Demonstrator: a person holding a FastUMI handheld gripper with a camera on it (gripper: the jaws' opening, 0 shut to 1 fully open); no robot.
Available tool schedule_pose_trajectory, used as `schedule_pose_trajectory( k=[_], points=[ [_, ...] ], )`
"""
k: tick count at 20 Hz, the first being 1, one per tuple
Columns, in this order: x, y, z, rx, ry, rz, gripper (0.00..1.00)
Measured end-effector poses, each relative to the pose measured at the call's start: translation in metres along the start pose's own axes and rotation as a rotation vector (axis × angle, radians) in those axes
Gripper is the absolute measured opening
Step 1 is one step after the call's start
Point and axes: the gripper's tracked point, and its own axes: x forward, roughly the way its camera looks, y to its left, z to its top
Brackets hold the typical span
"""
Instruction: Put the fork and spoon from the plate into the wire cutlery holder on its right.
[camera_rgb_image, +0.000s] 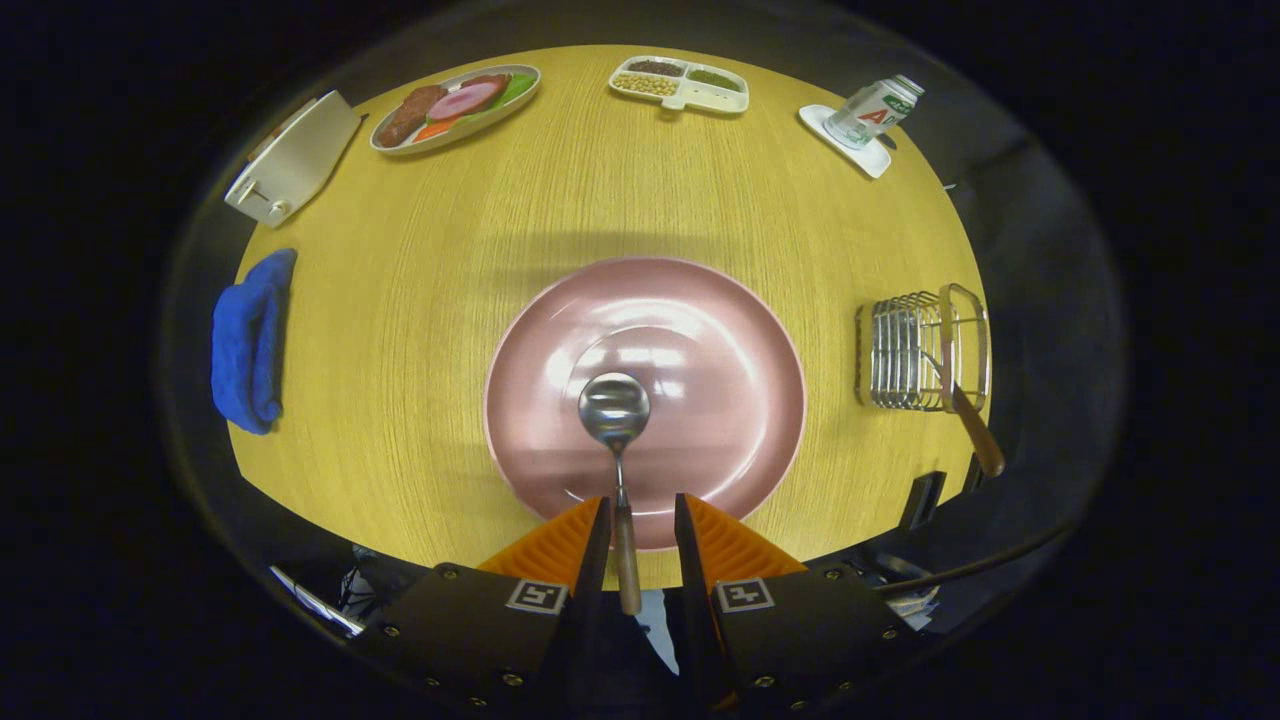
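Jaws: our gripper (640, 525) stands apart, straddling the wooden handle, not yet clamped.
Spoon: steel-bowled spoon (615, 410) lies on the round pink plate (740, 330).
Holder: wire cutlery holder (905, 355) at three o'clock, holding a wooden-handled utensil.
Risk: we judge an off-centre squeeze could skid the spoon.

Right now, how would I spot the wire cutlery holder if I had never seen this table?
Start at the big pink plate in the middle of the wooden table, where the spoon lies, its handle between the gripper fingers. Look right to the table's edge: the wire cutlery holder is a shiny rack of thin bars with a wooden handle sticking out.
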Motion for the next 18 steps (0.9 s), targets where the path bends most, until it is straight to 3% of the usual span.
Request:
schedule_pose_trajectory(
  k=[16, 18],
  points=[
    [0.048, 0.003, -0.024, -0.029, 0.059, 0.014, 0.39],
    [0.051, 0.003, -0.024, -0.033, 0.061, 0.004, 0.10]
  ],
)
